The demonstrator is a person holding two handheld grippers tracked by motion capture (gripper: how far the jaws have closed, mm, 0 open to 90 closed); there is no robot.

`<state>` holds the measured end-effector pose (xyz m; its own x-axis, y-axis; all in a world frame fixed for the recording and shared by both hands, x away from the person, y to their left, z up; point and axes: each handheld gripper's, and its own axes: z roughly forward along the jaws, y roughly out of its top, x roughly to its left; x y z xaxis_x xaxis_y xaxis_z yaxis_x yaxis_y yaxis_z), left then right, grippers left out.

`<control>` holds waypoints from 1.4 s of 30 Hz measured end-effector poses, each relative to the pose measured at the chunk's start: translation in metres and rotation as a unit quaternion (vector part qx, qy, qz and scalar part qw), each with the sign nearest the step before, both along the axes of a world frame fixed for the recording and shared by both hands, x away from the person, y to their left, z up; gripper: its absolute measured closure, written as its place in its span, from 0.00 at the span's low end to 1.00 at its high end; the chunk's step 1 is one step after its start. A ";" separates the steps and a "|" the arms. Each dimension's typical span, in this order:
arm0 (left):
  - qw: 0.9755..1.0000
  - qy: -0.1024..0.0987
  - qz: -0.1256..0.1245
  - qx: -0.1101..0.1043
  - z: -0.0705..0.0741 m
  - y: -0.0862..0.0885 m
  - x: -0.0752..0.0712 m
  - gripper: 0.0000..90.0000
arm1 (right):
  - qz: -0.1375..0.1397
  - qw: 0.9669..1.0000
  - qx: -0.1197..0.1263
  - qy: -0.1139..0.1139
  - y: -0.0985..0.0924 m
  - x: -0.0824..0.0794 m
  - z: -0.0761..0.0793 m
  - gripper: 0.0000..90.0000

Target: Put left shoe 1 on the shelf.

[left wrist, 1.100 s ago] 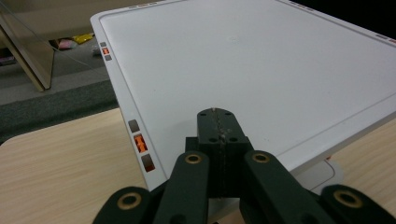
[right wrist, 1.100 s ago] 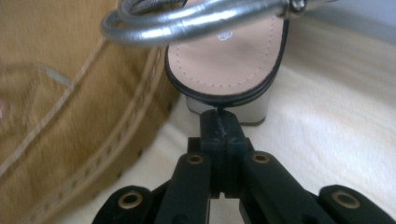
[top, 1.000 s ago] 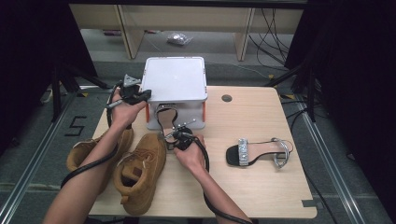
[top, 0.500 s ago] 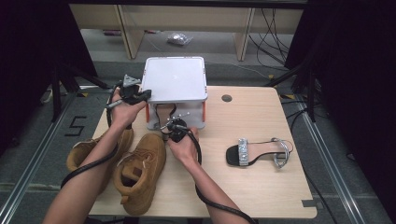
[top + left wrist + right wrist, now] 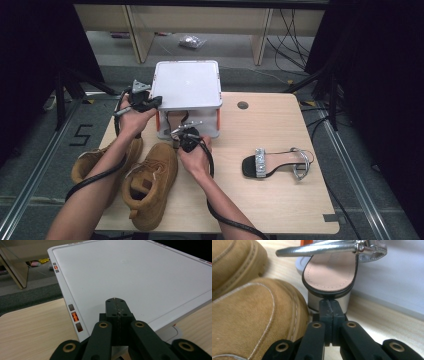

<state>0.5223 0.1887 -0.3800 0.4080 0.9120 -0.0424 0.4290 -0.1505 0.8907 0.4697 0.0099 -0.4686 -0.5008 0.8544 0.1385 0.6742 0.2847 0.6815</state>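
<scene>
So the right gripper (image 5: 331,312) has its two black jaws pressed flat together, nothing between the pads as far as I can see. The tips sit right up against the back of a sandal (image 5: 329,272), at the silver heel block under its black-edged sole. The insole is a pinkish tan with stitching round the rim, and a shiny silver strap (image 5: 317,249) runs across above it with a buckle at the right end. Left of the jaws there's a tan suede boot (image 5: 249,322), its toe close beside the heel, maybe touching, hard to tell. A second tan boot (image 5: 234,262) sits behind it. Light wood table (image 5: 384,322) underneath, white wall (image 5: 402,277) on the right.
</scene>
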 end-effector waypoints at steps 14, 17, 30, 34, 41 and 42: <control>1.000 -0.003 0.002 -0.009 -0.001 0.000 0.000 1.00 | -0.012 1.000 -0.002 -0.027 0.019 0.025 -0.004 1.00; 1.000 -0.004 0.002 -0.009 -0.002 0.000 0.000 1.00 | -0.008 0.999 -0.007 -0.034 0.022 0.029 -0.006 1.00; 1.000 -0.004 0.002 -0.012 -0.002 0.000 0.000 1.00 | -0.009 0.999 -0.006 -0.052 0.028 0.041 -0.018 1.00; 1.000 -0.007 0.001 -0.014 -0.002 0.000 0.000 1.00 | -0.008 0.998 -0.007 -0.054 0.032 0.045 -0.019 1.00; 1.000 -0.007 0.001 -0.014 -0.002 0.000 0.000 1.00 | -0.005 0.999 -0.012 -0.052 0.034 0.048 -0.022 1.00; 1.000 -0.004 0.003 -0.011 -0.002 0.000 0.000 1.00 | -0.004 0.999 -0.010 -0.050 0.035 0.048 -0.022 1.00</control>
